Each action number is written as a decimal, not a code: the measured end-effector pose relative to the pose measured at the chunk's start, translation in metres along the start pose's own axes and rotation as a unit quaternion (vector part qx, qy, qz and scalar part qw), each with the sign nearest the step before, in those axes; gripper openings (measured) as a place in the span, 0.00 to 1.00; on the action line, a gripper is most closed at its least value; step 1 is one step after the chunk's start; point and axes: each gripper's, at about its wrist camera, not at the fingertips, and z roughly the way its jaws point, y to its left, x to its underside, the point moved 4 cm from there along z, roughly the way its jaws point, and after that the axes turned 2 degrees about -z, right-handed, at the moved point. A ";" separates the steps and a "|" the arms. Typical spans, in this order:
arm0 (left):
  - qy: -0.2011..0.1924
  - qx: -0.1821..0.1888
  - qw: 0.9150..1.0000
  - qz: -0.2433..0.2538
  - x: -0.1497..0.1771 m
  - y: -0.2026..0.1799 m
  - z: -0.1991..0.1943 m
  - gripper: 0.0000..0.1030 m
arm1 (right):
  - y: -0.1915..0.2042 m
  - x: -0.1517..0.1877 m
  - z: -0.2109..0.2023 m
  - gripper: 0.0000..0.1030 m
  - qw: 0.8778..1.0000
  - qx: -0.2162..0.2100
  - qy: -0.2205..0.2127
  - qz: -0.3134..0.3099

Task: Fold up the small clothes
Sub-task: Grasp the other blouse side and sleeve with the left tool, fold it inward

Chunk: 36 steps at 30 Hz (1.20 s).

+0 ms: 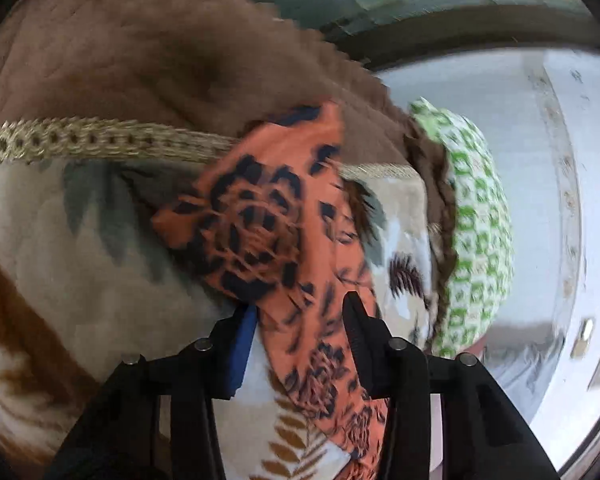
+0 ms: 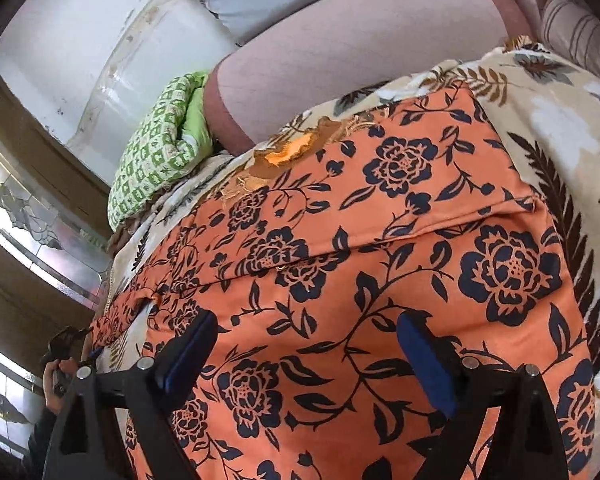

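On the bed, a leaf-print blanket [image 2: 560, 92] carries the task item, an orange garment [image 2: 380, 280] with dark floral print.

Left wrist view:
- A brown blanket [image 1: 140, 52] fills the far left, edged by a gold braided trim [image 1: 100, 142].
- The leaf-print blanket [image 1: 100, 260] lies nearer, below the trim.
- A strip of the orange garment [image 1: 268, 220] runs from the centre of the view down between the two fingers of the left hand-held gripper [image 1: 296, 340]. The jaws stand narrow. The cloth lies against the right finger; a small gap shows beside the blue pad [image 1: 242, 352] of the left finger. Firm clamping cannot be confirmed; the picture is motion-blurred.
- A green-and-white checked cushion [image 1: 476, 240] sits at the right edge of the bed, next to a pale wall.

Right wrist view:
- A person's hand [image 2: 58, 376] grips a handle at the near left edge.
- The checked cushion [image 2: 156, 148] lies at the far left, beside a pink bolster [image 2: 360, 52].
- The orange garment is spread flat across the centre, with one fold line running across it from left to right.
- The right hand-held gripper [image 2: 308, 360] is above the near part of the garment, jaws wide, nothing held between them.
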 end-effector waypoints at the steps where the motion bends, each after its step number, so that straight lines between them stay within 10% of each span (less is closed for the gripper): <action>1: -0.001 0.003 1.000 -0.003 -0.001 0.001 0.001 0.42 | -0.001 0.001 -0.003 0.90 1.000 -0.002 -0.001 -0.003; 5: -0.016 -0.042 0.997 0.060 -0.001 -0.017 0.000 0.03 | -0.004 0.005 -0.003 0.90 1.000 0.001 0.002 -0.003; 11: -0.092 -0.028 0.956 0.276 0.056 -0.138 -0.041 0.04 | -0.015 0.006 -0.021 0.90 1.000 0.003 -0.028 0.004; 18: -0.062 0.113 0.856 0.500 0.290 -0.299 -0.064 0.04 | -0.041 0.005 -0.057 0.90 0.997 -0.003 -0.072 0.009; 23: 0.029 0.152 0.802 0.577 0.469 -0.320 -0.019 0.05 | -0.073 0.004 -0.084 0.90 0.992 -0.020 -0.116 0.046; 26: 0.084 0.123 0.777 0.612 0.559 -0.293 0.037 0.05 | -0.095 0.009 -0.092 0.90 0.988 -0.024 -0.130 0.079; 31: 0.249 -0.062 0.686 0.681 0.651 -0.181 0.164 0.39 | -0.116 0.006 -0.099 0.90 0.981 -0.046 -0.145 0.122; 32: 0.264 -0.084 0.680 0.679 0.649 -0.167 0.171 0.38 | -0.116 0.006 -0.100 0.90 0.981 -0.047 -0.147 0.121; 36: 0.210 -0.038 0.718 0.662 0.596 -0.178 0.123 0.59 | -0.116 0.005 -0.097 0.90 0.981 -0.046 -0.143 0.122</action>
